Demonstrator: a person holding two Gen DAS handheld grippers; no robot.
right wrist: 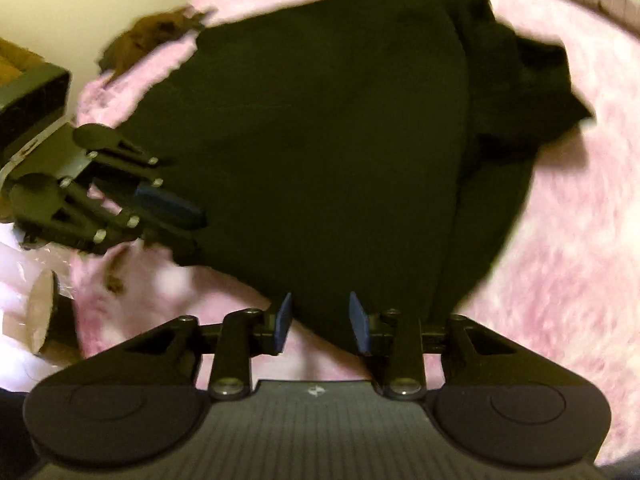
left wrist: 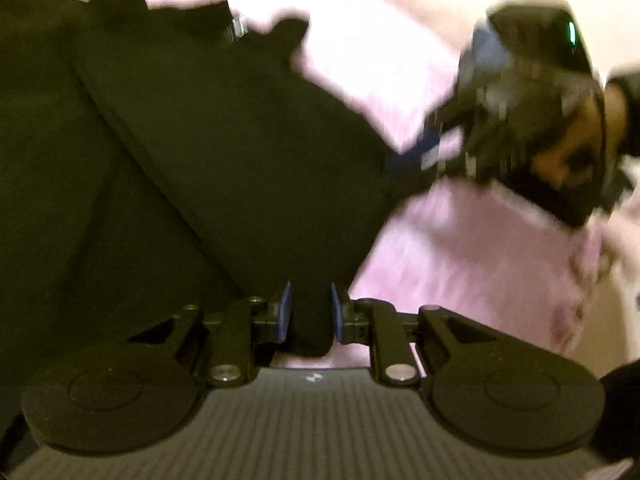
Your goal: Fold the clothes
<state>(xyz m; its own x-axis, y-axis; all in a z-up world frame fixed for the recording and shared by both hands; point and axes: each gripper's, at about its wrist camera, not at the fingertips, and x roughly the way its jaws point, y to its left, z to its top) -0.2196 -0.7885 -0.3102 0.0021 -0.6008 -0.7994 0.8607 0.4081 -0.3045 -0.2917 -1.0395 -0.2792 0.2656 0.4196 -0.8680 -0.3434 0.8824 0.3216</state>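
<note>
A fluffy pink blanket (right wrist: 560,240) covers the whole area under both tools, its pile showing pale and mottled around the cloth. On it lies the black garment (right wrist: 320,140), the largest thing in either view: dark, matte, without print or visible fastening, spread in a rough fan that narrows toward the right tool. A long straight fold or seam runs down it on the right, and beyond that line the cloth bunches into thicker rumpled layers with a pointed corner sticking out over the pink. In the left wrist view the same garment (left wrist: 180,140) fills the space ahead and to the left of the left tool, crossed by a diagonal folded edge, with a ragged outline at the far end.

The left tool (left wrist: 310,312) has its blue pads close together with a narrow tongue of black cloth pinched between them. The right tool (right wrist: 320,322) stands with its blue pads spread apart; the garment's near edge lies between them, and the pads do not seem to press on it. A small brown cloth (right wrist: 152,36) lies far ahead and left of the right tool, at the blanket's edge.
</note>
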